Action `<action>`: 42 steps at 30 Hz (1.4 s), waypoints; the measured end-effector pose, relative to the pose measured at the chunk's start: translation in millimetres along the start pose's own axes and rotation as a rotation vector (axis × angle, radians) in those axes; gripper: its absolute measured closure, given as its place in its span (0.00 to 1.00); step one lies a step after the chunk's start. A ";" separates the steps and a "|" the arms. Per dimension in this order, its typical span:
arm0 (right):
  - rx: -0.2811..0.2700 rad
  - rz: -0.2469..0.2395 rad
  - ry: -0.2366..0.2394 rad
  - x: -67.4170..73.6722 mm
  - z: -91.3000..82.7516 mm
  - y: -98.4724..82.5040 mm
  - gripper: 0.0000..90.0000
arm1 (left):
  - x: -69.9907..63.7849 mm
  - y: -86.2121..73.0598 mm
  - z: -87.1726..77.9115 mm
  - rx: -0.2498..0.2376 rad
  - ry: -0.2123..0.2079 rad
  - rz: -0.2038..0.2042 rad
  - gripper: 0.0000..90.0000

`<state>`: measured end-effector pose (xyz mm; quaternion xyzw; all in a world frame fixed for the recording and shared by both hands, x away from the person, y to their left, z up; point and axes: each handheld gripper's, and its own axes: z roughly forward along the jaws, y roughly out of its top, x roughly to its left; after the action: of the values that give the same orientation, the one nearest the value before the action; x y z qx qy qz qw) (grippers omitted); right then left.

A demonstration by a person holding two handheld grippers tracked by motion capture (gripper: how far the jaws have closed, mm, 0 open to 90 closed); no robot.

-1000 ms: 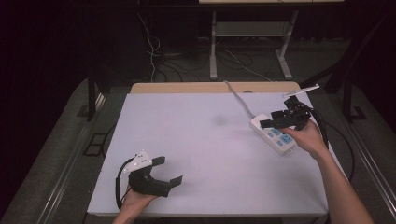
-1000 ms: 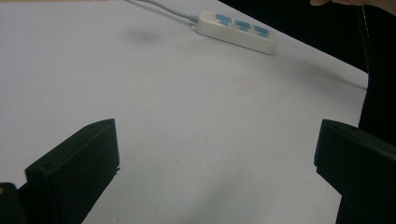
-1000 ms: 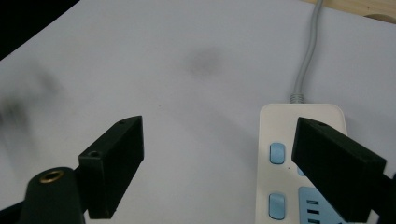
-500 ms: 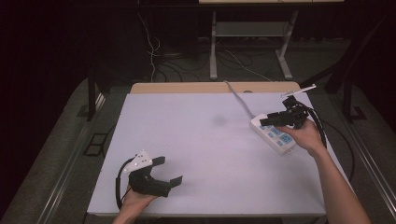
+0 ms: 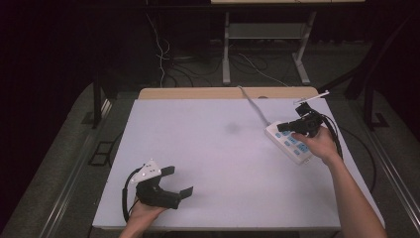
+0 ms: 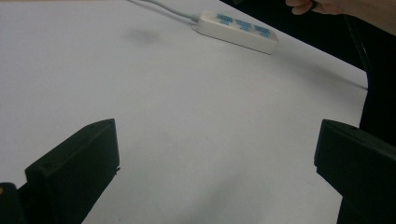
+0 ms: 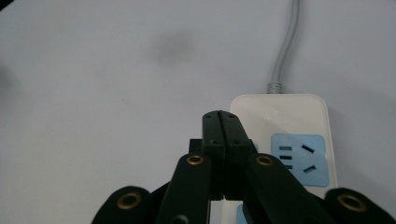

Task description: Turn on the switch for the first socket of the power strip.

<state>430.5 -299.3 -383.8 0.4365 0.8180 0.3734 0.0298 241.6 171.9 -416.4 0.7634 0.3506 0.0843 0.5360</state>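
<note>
Power strip (image 5: 288,143) lay flat on the white surface (image 5: 218,163), right side, toward the far edge, angled diagonally. Cream body, blue socket faces; three showed in the left gripper view (image 6: 237,31). Its grey cord (image 5: 252,105) ran off the far end toward the back edge of the surface.

Right gripper (image 5: 286,127) was over the strip's far end, held in the person's right hand (image 5: 317,144). Its fingers (image 7: 212,135) were fully closed, tips pressed together, gripping nothing. In the right gripper view the tips sat above the strip's top face (image 7: 289,140), just beside the first blue socket (image 7: 299,161); couldn't tell if they touched the casing.

Left gripper (image 5: 176,183) was at the near left of the surface, well apart from the strip, held in the left hand (image 5: 143,213), grey plate on top. Fingers (image 6: 74,172) spread wide, nothing between them, just bare surface.

Faint dark smudge (image 5: 231,129) on the surface, mid-way back, left of the strip.

No containers on the surface.
</note>
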 end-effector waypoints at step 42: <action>0.030 0.023 -0.035 -20.2 30.1 -13.5 1.00 | 0.8 0.6 -1.4 0.004 -0.002 0.004 0.00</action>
<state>445.0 -301.2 -419.6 0.4528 0.8177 0.3539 0.0331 241.8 173.3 -415.4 0.7651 0.3487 0.0837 0.5348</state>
